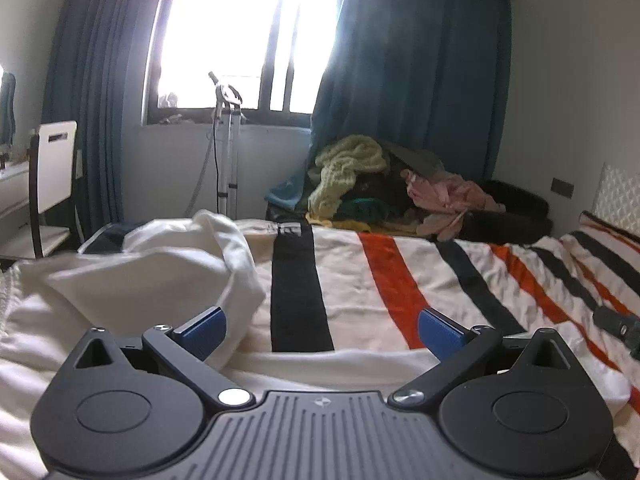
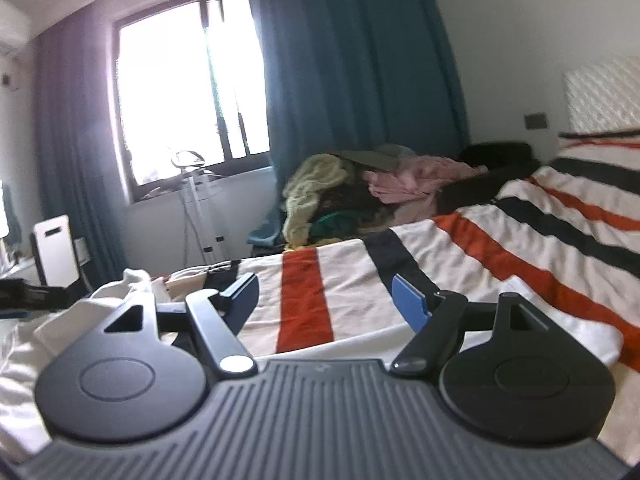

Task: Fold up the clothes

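Note:
A white garment [image 1: 152, 264] lies rumpled on the left part of the striped bed cover [image 1: 400, 280]. My left gripper [image 1: 322, 330] is open and empty, low over the bed, with its left blue pad beside the garment's folded edge. In the right wrist view my right gripper [image 2: 332, 300] is open and empty above the striped cover [image 2: 500, 248]. The white garment [image 2: 80, 320] lies to its left, partly hidden behind the left finger.
A pile of mixed clothes [image 1: 380, 184] sits at the far edge of the bed, below blue curtains [image 1: 420, 60]. A white chair [image 1: 52, 168] and a metal stand [image 1: 228, 140] are by the window. The right gripper's tip [image 1: 620, 324] shows at the right edge.

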Demonstrator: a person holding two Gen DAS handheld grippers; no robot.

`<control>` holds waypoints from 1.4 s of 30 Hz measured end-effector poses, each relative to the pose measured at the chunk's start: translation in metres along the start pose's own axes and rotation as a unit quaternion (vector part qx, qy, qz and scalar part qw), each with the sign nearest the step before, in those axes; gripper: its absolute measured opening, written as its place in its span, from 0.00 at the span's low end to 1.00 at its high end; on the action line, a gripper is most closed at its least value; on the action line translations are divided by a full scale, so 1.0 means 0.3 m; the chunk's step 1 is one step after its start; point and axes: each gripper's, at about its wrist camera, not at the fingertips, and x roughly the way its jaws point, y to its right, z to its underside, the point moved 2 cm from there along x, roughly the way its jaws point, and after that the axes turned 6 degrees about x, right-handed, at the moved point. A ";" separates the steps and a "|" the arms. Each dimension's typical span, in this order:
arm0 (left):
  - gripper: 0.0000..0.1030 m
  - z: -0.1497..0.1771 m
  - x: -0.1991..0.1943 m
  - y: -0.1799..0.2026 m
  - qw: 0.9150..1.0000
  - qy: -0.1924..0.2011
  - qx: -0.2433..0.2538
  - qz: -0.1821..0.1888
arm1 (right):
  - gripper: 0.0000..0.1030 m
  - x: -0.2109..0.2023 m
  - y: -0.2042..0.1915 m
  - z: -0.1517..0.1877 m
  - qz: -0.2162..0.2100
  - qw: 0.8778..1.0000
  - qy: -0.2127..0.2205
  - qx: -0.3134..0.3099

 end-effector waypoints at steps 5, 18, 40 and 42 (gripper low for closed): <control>1.00 0.053 0.030 -0.052 1.000 0.004 -0.011 -0.015 | 0.74 0.028 -0.027 0.030 -0.005 1.000 -0.002 -0.015; 1.00 0.060 0.015 -0.127 0.999 -0.007 -0.038 -0.035 | 0.74 0.096 -0.027 0.092 -0.013 0.999 -0.034 -0.012; 1.00 0.169 0.052 -0.340 0.992 -0.001 -0.112 -0.061 | 0.65 0.941 -0.589 0.017 -0.153 0.963 -0.212 -0.061; 1.00 0.168 0.117 -0.367 0.989 0.000 -0.123 -0.085 | 0.65 1.068 -0.721 0.006 -0.175 0.958 -0.216 -0.070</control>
